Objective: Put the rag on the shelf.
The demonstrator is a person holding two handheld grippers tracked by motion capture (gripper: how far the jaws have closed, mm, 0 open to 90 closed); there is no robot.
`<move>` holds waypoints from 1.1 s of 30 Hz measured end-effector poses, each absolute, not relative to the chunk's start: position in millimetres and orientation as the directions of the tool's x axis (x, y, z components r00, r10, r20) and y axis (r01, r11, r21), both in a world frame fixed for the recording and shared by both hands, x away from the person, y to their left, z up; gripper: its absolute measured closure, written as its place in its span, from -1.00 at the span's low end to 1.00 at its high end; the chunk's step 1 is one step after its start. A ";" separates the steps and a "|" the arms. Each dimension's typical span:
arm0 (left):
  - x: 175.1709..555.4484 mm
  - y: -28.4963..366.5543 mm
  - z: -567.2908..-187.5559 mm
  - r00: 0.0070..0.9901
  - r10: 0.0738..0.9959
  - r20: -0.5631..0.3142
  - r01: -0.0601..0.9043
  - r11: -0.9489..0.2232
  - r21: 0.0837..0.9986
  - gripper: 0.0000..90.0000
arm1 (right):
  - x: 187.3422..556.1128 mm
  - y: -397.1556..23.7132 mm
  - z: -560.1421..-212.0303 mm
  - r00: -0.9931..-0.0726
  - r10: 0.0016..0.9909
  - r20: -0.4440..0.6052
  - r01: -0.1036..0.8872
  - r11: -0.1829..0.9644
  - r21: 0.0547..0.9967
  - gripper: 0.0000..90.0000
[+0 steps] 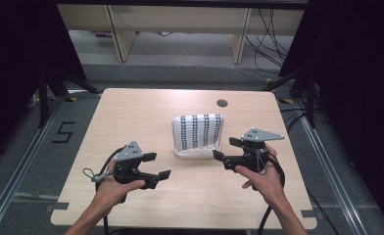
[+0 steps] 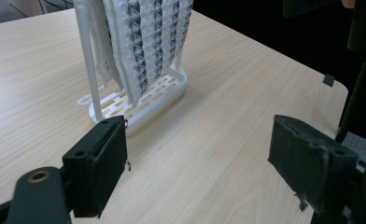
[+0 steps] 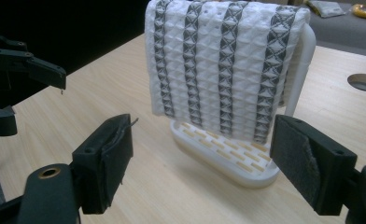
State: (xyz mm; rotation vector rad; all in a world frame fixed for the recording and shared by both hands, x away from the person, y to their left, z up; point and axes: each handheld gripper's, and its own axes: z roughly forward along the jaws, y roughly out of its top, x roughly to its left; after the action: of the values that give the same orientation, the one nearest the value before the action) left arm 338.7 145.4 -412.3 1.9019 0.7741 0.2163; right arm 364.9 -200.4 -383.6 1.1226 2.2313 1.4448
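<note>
A white slotted rack (image 1: 196,153) stands near the middle of the table with a white cloth with grey patterned stripes (image 1: 200,129) draped over its top bar. My left gripper (image 1: 159,165) hovers open to the rack's front left, with nothing between its pads. My right gripper (image 1: 225,148) is open just right of the rack's base and also holds nothing. In the left gripper view the cloth (image 2: 144,37) and rack (image 2: 165,93) lie beyond my open left gripper (image 2: 197,128). The right gripper view frames the cloth (image 3: 223,60) and rack (image 3: 228,163) between the pads of my open right gripper (image 3: 202,126).
The wooden table (image 1: 146,112) has a round cable hole (image 1: 222,103) behind the rack. Black stand legs (image 1: 45,93) flank it on both sides, and cables lie on the floor at the back right. In the right gripper view the left gripper (image 3: 13,79) shows at the left edge.
</note>
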 end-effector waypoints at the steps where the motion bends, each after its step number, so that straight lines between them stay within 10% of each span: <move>1: 337.6 145.0 -413.1 0.775 0.603 -0.189 0.419 -0.266 0.868 -0.58 | 365.5 -201.5 -384.0 -0.681 0.712 0.170 0.450 0.224 0.865 -0.50; 33: 310.5 155.1 -444.5 0.778 0.599 -0.190 0.433 -0.292 0.853 -0.60 | 336.9 -199.4 -414.1 -0.684 0.701 0.203 0.494 0.240 0.835 -0.53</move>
State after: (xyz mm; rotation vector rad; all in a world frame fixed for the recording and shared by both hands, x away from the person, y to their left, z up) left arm 310.5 155.1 -444.5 1.9339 0.7800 0.2004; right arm 336.9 -199.4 -414.1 1.1276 2.2971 1.4225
